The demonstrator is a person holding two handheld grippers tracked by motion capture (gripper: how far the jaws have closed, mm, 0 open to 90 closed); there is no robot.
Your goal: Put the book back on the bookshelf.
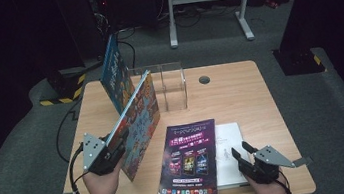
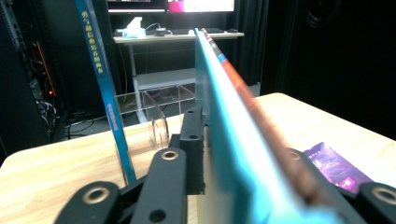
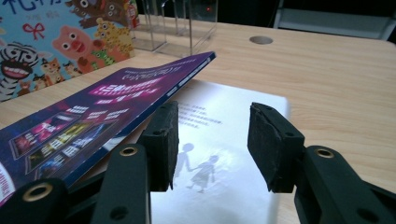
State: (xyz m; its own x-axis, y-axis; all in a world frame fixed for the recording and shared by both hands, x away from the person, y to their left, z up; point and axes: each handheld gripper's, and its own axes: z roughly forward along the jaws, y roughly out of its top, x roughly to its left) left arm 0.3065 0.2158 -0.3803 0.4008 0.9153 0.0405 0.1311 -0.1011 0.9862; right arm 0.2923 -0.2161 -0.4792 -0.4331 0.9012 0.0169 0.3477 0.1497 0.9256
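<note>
Left tool (image 1: pixel 116 145) grips the near lower edge of a colourful picture book (image 1: pixel 138 124), which stands tilted on its bottom edge at the left of the bench (image 1: pixel 240 93). In the left gripper view the book (image 2: pixel 233 154) sits between the jaws, edge-on. A second picture book (image 1: pixel 115 71) stands just behind it, farther left, leaning by the clear acrylic holder (image 1: pixel 166 85) (holder open, its dividers visible). Right tool (image 1: pixel 244 155) hovers low at the near right, jaws partly apart, nothing in them; in the right gripper view a white booklet (image 3: pixel 224 140) lies flat under the gap. A purple magazine (image 1: pixel 191 160) lies flat at near centre, overlapping the white booklet's left edge, and its raised corner sits against the right tool's left jaw. Grey grommet hole (image 1: pixel 204 79) at far centre.
</note>
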